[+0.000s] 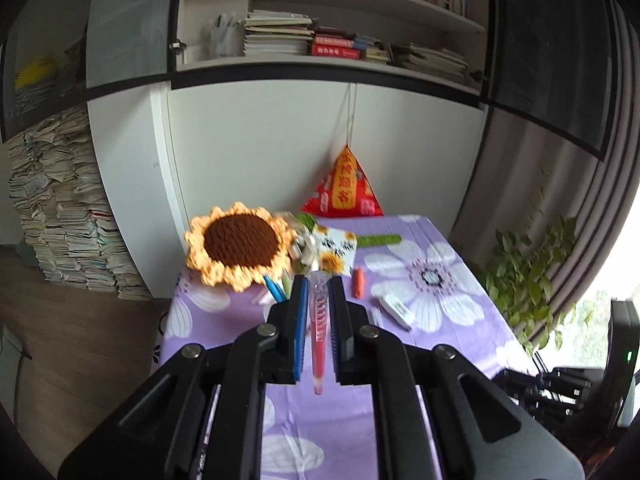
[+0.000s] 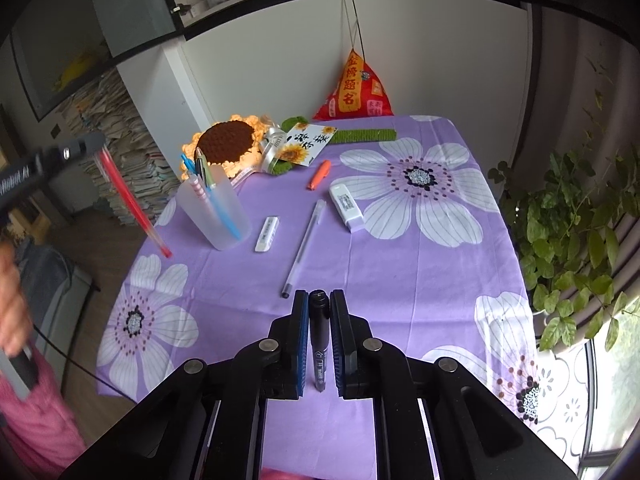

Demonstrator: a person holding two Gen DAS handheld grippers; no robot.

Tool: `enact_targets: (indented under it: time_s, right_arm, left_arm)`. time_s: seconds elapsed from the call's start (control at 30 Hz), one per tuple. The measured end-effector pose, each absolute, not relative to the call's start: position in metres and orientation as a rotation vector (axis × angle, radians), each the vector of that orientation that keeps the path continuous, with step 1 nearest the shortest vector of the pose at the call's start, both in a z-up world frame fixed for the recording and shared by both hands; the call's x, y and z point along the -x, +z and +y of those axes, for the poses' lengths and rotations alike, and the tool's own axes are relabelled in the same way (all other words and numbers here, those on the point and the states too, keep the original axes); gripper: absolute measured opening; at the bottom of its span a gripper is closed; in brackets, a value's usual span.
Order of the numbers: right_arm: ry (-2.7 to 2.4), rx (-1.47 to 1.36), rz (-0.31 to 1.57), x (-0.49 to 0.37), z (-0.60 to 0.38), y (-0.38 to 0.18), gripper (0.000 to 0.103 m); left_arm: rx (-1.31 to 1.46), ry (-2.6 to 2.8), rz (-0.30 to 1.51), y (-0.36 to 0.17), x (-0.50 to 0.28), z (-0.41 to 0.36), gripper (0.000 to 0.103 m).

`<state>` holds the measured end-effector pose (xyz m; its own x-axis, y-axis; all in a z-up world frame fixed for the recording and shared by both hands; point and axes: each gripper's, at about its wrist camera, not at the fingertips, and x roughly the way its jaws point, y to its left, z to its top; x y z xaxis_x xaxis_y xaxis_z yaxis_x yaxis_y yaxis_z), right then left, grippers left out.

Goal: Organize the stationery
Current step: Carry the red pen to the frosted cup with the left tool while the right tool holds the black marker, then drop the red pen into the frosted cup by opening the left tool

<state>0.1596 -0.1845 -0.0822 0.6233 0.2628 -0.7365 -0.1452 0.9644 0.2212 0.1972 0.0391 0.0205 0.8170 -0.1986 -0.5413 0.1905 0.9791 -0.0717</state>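
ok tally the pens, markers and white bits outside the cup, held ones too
red pen: 1, in left gripper
black marker: 1, in right gripper
clear pen: 1
orange marker: 1
white stick: 1
white box: 1
total: 6

A purple flowered cloth point(image 2: 400, 280) is covering the bench. Lying on it are a clear pen point(image 2: 304, 248), a white eraser point(image 2: 267, 233), an orange marker point(image 2: 319, 174) and a white stick point(image 2: 346, 208); a frosted pen cup point(image 2: 214, 212) is standing near a crocheted sunflower point(image 2: 226, 146).
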Motion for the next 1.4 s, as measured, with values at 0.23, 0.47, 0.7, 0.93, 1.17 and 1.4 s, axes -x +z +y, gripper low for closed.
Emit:
enact_targets:
  time_s: [0.23,0.47,0.7,0.93,1.17,1.4]
  right_arm:
    - [0.235,-0.145,0.864,-0.159,-0.184,-0.083,0.012]
    - [0.237,-0.153,0.869,-0.162,-0.184,-0.082,0.011]
    - [0.245,-0.134,0.856,-0.167,-0.173,-0.076,0.011]
    - [0.256,-0.110,0.783,-0.177,-0.157,-0.048,0.011]
    - [0.285,-0.071,0.675,-0.199,-0.126,-0.004,0.011]
    - [0.313,-0.056,0.599,-0.230,-0.093,0.027,0.012]
  left_arm:
    - [0.022,-0.141,0.569,0.030,-0.232,0.051,0.008]
    - [0.038,-0.128,0.626,0.001,-0.263,0.057,0.008]
    - [0.043,-0.143,0.706,-0.035,-0.277,0.059,0.008]
    - [0.081,-0.191,0.721,-0.046,-0.267,0.065,0.010]
    - [0.133,-0.197,0.664,-0.041,-0.242,0.084,0.027]
    - [0.153,-0.177,0.622,-0.053,-0.194,0.111,0.032]
